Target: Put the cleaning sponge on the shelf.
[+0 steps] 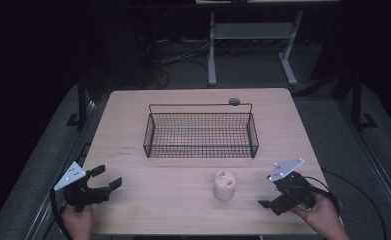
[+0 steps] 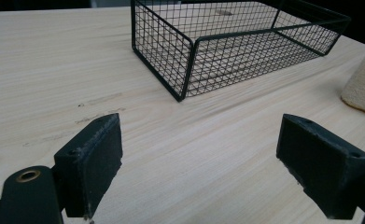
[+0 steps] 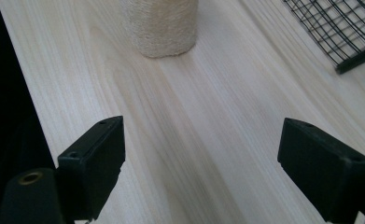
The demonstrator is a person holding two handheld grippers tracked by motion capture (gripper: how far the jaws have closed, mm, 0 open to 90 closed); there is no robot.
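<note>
A pale, rough, upright cylinder-shaped sponge (image 1: 224, 184) stands on the wooden table (image 1: 133, 210) in front of a black wire basket (image 1: 201, 134). The basket looks empty. My left gripper (image 1: 107, 177) rests open near the table's front left corner, pointing right toward the sponge. In the left gripper view the basket (image 2: 236, 46) lies ahead and an edge of the sponge (image 2: 364, 86) shows at the right. My right gripper (image 1: 269, 198) is open at the front right, a short way from the sponge. In the right gripper view the sponge (image 3: 161, 25) stands ahead between the jaws' line.
A small grey round object (image 1: 234, 101) sits on the basket's far rim. Beyond the table a white-legged stand (image 1: 253, 45) and cables lie on the dark floor. Metal rails run along both sides of the table.
</note>
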